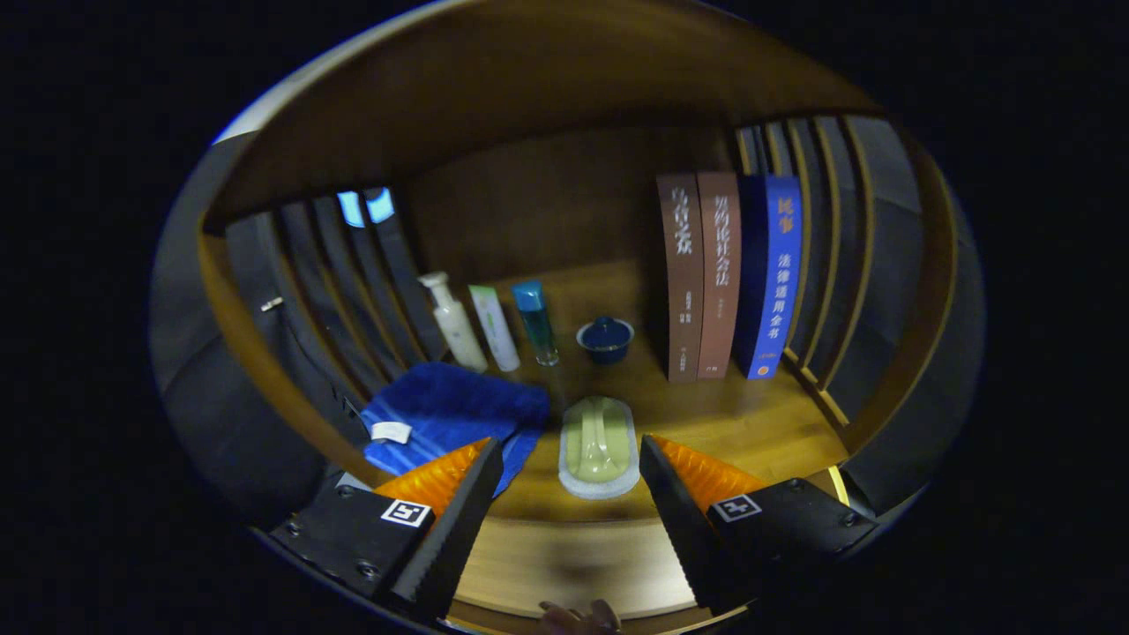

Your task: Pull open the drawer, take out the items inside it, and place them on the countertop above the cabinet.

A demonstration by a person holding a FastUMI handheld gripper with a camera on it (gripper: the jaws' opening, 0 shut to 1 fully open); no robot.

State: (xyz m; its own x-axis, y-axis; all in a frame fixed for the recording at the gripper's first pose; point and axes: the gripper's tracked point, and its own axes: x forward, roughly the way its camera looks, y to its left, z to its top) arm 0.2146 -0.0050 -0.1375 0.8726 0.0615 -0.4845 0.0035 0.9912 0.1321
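Note:
My gripper [569, 459] is open, its fingers spread wide with nothing pressed between them. Just ahead of the fingertips, in the gap between them, a pale green oval item on a white foam pad [599, 445] lies on the wooden countertop [741, 423]. A folded blue cloth [454, 413] rests on the countertop beside the left finger. The drawer itself cannot be made out here.
Beyond the fingers stand a white pump bottle [452, 321], a white tube [494, 327], a teal bottle [535, 322] and a small blue lidded cup [605, 339]. Three upright books [728, 275] stand on the right. Slatted walls close both sides; a shelf board hangs overhead.

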